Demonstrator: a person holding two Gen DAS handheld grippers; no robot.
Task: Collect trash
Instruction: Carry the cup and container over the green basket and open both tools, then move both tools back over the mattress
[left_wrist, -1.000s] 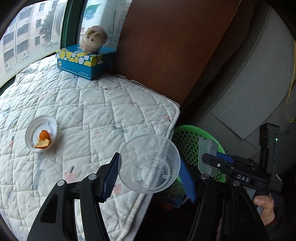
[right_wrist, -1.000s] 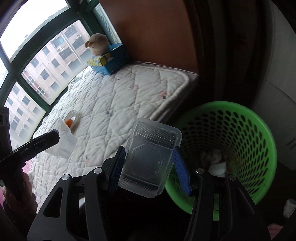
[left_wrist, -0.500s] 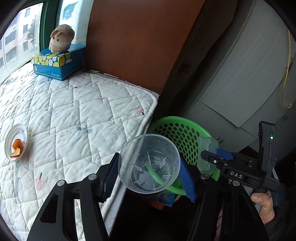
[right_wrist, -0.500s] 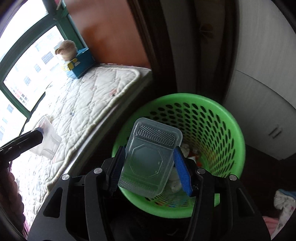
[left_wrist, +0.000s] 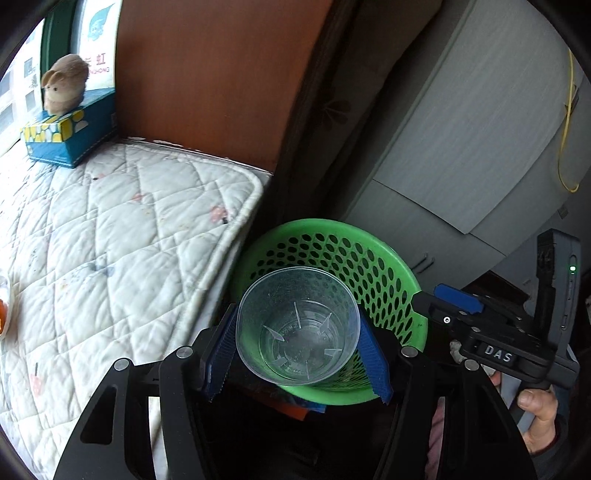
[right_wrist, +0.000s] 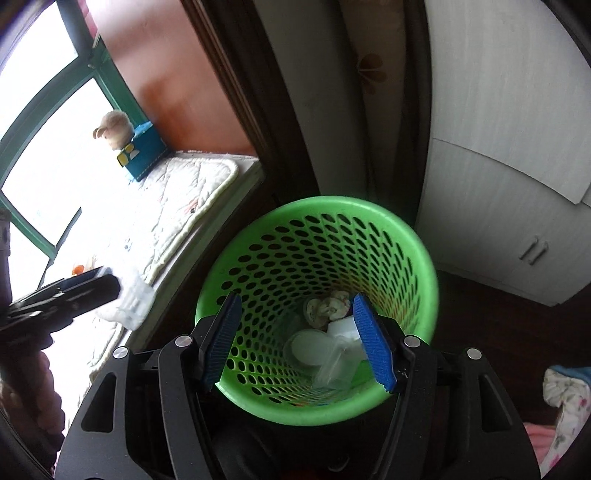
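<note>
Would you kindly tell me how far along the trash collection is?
Done: a clear plastic tray lies in the green perforated basket; the right gripper, jaws opening, is empty. In hand: the left gripper holds a clear plastic cup over the basket. Left: drop it.

"DAS" stands on the right gripper (left_wrist: 458, 314); "虹" shows on the window poster (left_wrist: 96, 59).

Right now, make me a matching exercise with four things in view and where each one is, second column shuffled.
1. clear cup
2. plush toy
3. clear container
4. green basket

A. down in the basket
B. on the floor beside the mattress
C. between the left gripper pads
D. on the blue tissue box

Pairs: 1-C, 2-D, 3-A, 4-B
</note>
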